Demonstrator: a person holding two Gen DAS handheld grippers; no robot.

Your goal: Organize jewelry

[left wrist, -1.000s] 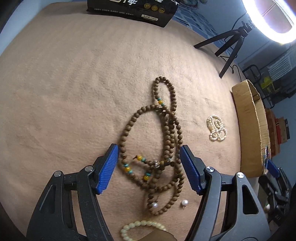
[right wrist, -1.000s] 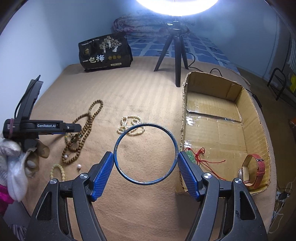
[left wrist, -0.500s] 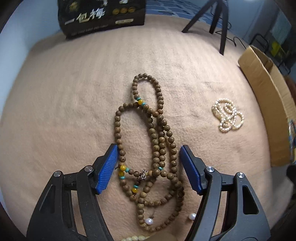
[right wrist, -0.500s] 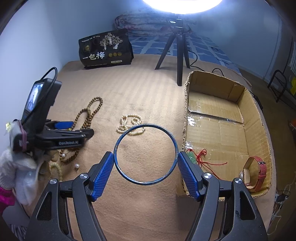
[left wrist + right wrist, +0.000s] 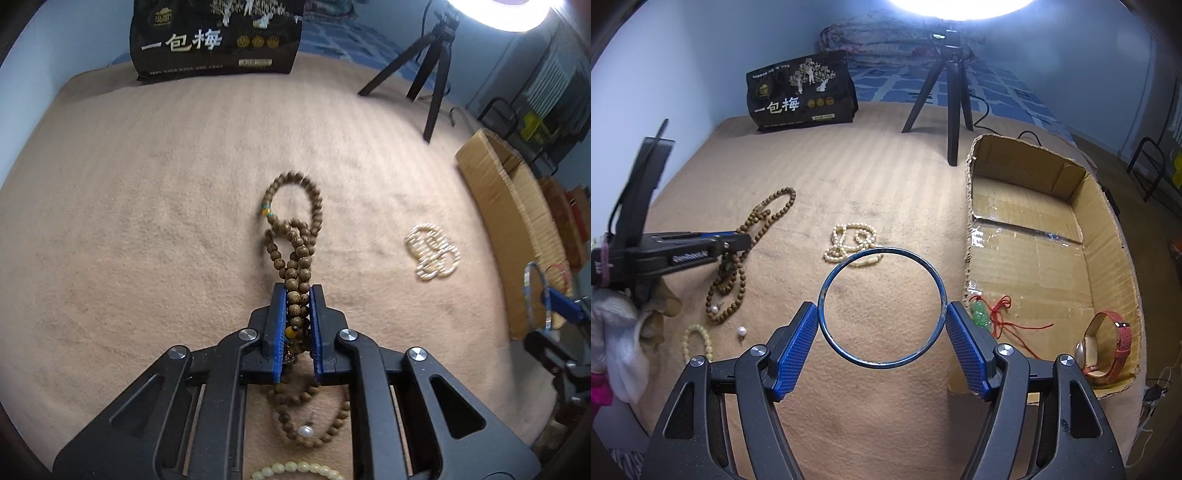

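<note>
My left gripper point(image 5: 297, 291) is shut on the long brown wooden bead necklace point(image 5: 295, 229), whose far loop lies on the tan blanket; the necklace also shows in the right wrist view point(image 5: 768, 218) beside the left gripper point(image 5: 738, 242). My right gripper point(image 5: 882, 317) is shut on a blue metal bangle point(image 5: 827, 280), held above the blanket just left of the cardboard box point(image 5: 1108, 206). A white pearl strand point(image 5: 432, 254) point(image 5: 853, 240) lies between necklace and box.
The box holds a red-strap watch point(image 5: 1108, 347) and a green pendant on red cord point(image 5: 982, 314). A cream bead bracelet point(image 5: 696, 341) and loose pearl earrings point(image 5: 741, 331) lie near the front left. A black bag point(image 5: 801, 96) and tripod point(image 5: 951, 96) stand at the back.
My left gripper has closed on the wooden bead necklace, bunching its strands together. The right gripper with the bangle has stayed almost still.
</note>
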